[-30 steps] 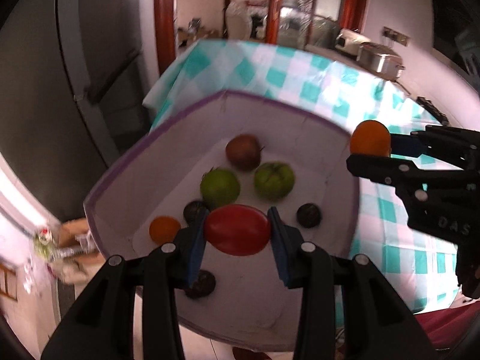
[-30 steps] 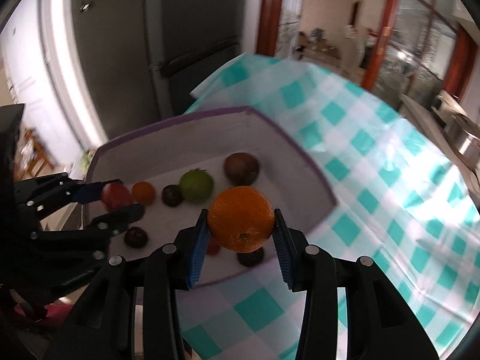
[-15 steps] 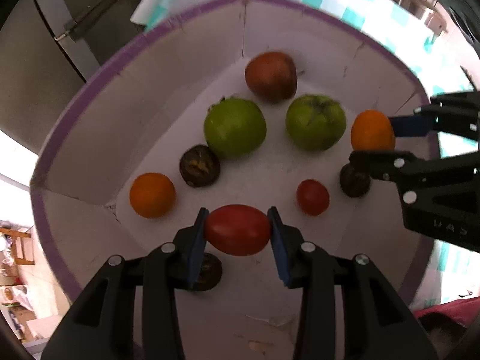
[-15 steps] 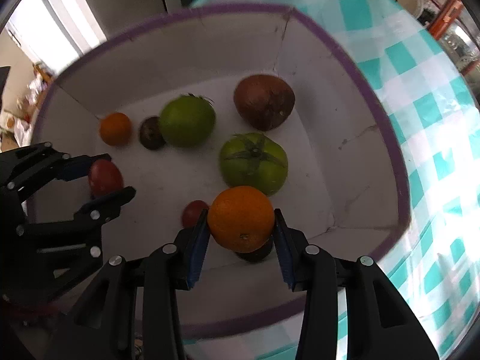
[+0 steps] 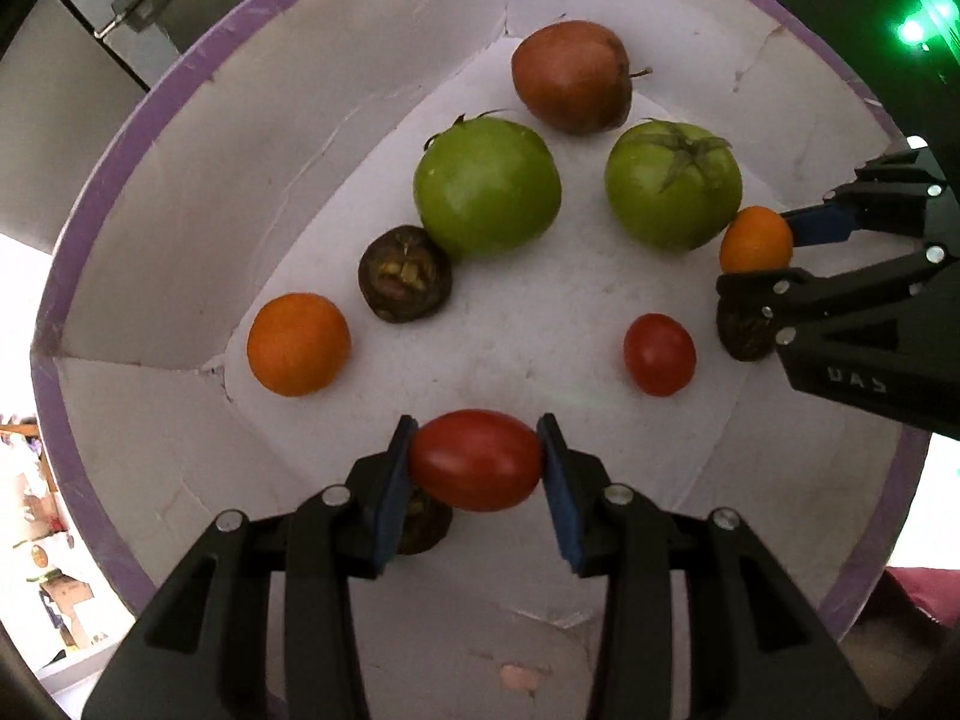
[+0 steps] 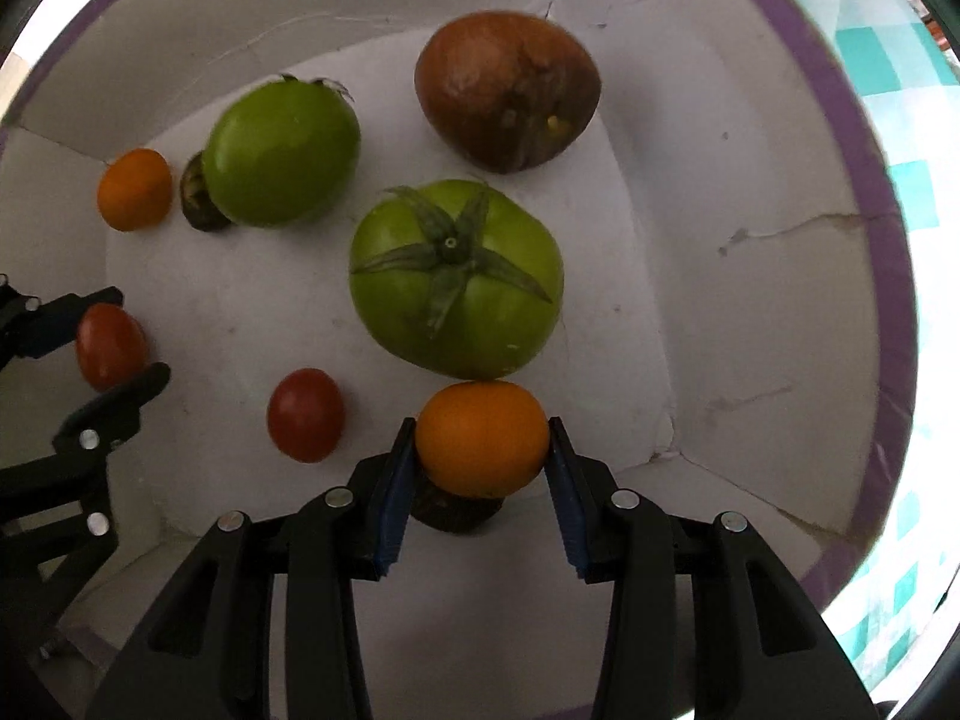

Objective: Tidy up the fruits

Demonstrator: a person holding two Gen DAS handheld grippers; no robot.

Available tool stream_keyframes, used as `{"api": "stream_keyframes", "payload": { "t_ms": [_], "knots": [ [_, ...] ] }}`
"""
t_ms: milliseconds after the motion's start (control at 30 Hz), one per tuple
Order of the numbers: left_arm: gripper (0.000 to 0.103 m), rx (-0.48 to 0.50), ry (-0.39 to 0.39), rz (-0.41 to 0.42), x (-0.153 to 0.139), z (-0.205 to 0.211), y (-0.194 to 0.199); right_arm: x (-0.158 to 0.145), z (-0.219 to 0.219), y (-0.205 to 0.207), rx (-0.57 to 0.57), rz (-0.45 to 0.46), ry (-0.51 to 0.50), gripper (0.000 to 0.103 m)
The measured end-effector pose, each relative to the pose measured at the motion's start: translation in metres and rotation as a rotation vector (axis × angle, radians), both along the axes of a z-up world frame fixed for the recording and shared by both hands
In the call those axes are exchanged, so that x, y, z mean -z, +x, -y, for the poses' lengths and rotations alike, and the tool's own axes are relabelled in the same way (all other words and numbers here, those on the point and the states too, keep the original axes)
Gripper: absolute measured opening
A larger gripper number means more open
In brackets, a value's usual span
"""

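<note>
White cardboard walls with a purple-taped rim are filling both views: a box (image 6: 864, 180) sitting on a teal-checked cloth (image 6: 900, 120). Most of the sorting is looking done. Lying loose on the box floor are two green tomatoes (image 5: 486, 186) (image 5: 672, 186), a brown mottled fruit (image 5: 570, 75) toward the far wall, an orange (image 5: 298, 343) near the left corner, a small red tomato (image 5: 659, 354), and dark wrinkled fruits (image 5: 405, 273). Two pieces are left, by my judgement. The left gripper (image 5: 477, 462) is squeezing a glossy oval red tomato (image 5: 476, 459) low over the near edge of the floor; the right gripper (image 6: 481, 447) is clamping a smooth round orange (image 6: 482, 438) just beside a green tomato, above another dark fruit. Cardboard is looking creased and cracked at the folds.
</note>
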State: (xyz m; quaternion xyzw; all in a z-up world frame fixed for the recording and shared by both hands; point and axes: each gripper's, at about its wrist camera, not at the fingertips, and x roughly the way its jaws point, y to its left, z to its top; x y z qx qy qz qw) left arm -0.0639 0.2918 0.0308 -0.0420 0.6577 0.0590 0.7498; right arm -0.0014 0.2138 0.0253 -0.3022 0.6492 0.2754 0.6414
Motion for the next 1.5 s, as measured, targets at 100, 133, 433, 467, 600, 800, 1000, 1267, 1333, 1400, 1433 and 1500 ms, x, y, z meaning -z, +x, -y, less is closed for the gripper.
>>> {"api": "stream_keyframes", "payload": {
  "t_ms": [100, 133, 433, 467, 600, 800, 1000, 1267, 1333, 1400, 1433, 1500],
  "knots": [
    [0.042, -0.010, -0.009, -0.011, 0.000, -0.002, -0.001, 0.000, 0.004, 0.004, 0.019, -0.007, 0.014, 0.043],
    [0.044, -0.011, -0.009, -0.010, 0.000, -0.002, -0.002, -0.001, 0.006, 0.005, 0.024, -0.006, 0.017, 0.045],
    [0.076, -0.008, -0.024, 0.023, -0.011, 0.000, -0.010, -0.024, 0.015, 0.001, 0.038, 0.049, 0.052, 0.076],
    [0.078, -0.004, -0.026, 0.028, -0.013, 0.000, -0.012, -0.028, 0.016, -0.002, 0.039, 0.059, 0.060, 0.079],
    [0.083, 0.007, -0.054, 0.036, -0.019, -0.002, -0.029, -0.047, 0.024, -0.015, 0.054, 0.113, 0.079, 0.086],
    [0.093, 0.041, -0.141, 0.100, -0.034, -0.005, -0.044, -0.078, 0.047, -0.028, 0.164, 0.176, 0.148, 0.087],
    [0.101, 0.056, -0.232, 0.379, -0.097, -0.009, -0.069, -0.144, 0.079, -0.043, 0.257, 0.276, 0.388, 0.087],
    [0.101, 0.032, -0.012, 0.645, -0.177, -0.006, -0.075, -0.194, 0.096, -0.045, 0.346, 0.408, 0.584, 0.087],
    [0.101, -0.020, 0.066, 0.643, -0.183, -0.007, -0.074, -0.203, 0.100, -0.048, 0.364, 0.413, 0.588, 0.087],
    [0.101, -0.085, 0.130, 0.609, -0.183, -0.012, -0.071, -0.199, 0.100, -0.046, 0.372, 0.393, 0.555, 0.087],
    [0.101, -0.107, 0.140, 0.585, -0.182, -0.015, -0.070, -0.183, 0.090, -0.042, 0.377, 0.381, 0.538, 0.087],
    [0.101, -0.138, 0.115, 0.512, -0.170, -0.021, -0.062, -0.173, 0.090, -0.041, 0.381, 0.353, 0.519, 0.087]
  ]
}}
